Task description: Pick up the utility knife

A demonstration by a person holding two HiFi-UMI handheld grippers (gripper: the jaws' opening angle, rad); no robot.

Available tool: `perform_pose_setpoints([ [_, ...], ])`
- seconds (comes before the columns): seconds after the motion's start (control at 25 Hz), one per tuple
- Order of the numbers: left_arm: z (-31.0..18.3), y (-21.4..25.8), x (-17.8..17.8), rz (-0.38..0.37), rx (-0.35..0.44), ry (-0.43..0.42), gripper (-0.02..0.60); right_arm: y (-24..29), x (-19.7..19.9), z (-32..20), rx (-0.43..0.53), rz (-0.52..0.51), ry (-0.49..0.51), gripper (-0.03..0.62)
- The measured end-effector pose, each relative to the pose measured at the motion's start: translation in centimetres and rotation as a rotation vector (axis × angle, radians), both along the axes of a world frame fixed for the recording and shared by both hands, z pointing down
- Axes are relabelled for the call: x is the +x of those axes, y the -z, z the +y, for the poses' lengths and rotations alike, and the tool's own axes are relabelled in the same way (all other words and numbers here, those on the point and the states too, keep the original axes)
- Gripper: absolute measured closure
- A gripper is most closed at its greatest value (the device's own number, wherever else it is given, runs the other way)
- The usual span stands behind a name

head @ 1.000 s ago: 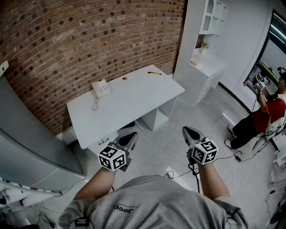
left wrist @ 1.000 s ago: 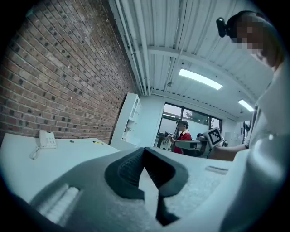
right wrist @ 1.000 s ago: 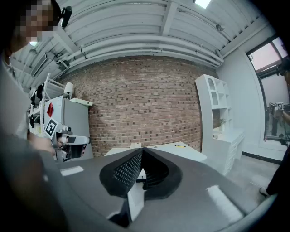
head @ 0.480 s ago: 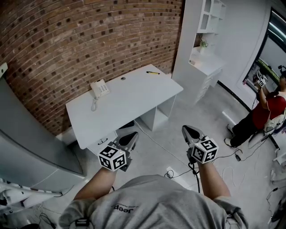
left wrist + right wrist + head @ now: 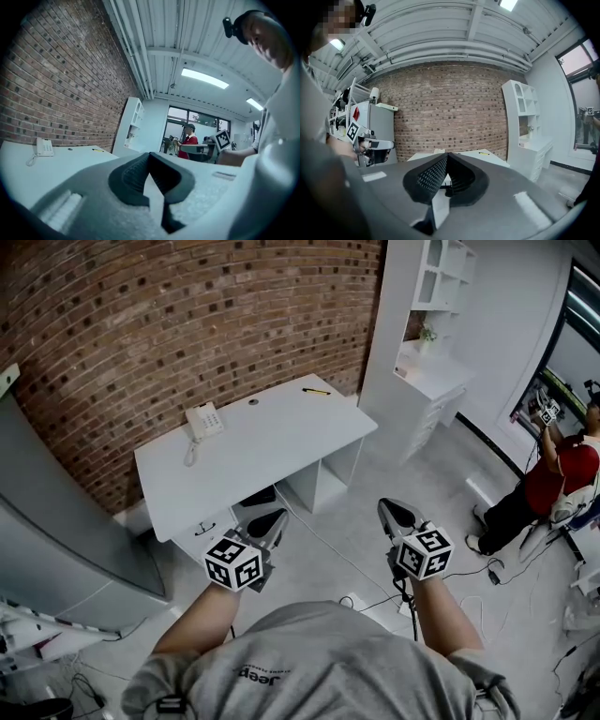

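Both tools sit slightly higher in the head view than a second ago, and the bench (image 5: 272, 442) has drifted a little left in frame.

- Left tool (image 5: 269, 521): jaws together, nothing between them, held in the air short of the bench's near edge.
- Right tool (image 5: 395, 513): jaws together, empty, over the floor to the right of the bench.
- Utility knife (image 5: 316, 391): small, yellow and black, lying flat near the bench's far right corner, well apart from both tools.
- Telephone (image 5: 203, 418): white, at the bench's far left, by the brick wall (image 5: 187, 315).
- Shelf unit (image 5: 427, 334): white, right of the bench.
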State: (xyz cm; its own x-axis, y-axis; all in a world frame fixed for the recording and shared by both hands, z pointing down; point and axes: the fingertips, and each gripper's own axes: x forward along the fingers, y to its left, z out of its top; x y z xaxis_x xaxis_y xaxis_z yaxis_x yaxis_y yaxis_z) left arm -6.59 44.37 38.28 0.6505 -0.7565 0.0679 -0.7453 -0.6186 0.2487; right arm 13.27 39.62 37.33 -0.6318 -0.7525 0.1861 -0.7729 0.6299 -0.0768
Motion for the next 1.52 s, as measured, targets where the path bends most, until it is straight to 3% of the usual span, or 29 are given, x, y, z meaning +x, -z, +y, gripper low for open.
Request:
perform_pose_setpoints([
  [0.44, 0.7, 0.2, 5.3, 0.009, 0.003, 0.060, 0.583, 0.6, 4.0, -0.8, 0.012, 0.028, 0.081, 0.585],
  [0.76, -3.5, -0.6, 4.6, 0.017, -0.005, 0.044, 0.583, -1.1, 2.9, -4.7, -0.016, 0.020, 0.079, 0.585],
  [0.96, -9.8, -1.4, 2.7, 0.022, 0.004, -0.015, 0.583, -2.1, 0.4, -10.2, -0.011, 0.029, 0.054, 0.585],
  [1.52, -35.6, -0.4, -5.4, 0.008, -0.007, -0.205, 0.583, 0.2, -8.5, -32.8, 0.032, -0.029, -0.061, 0.585],
])
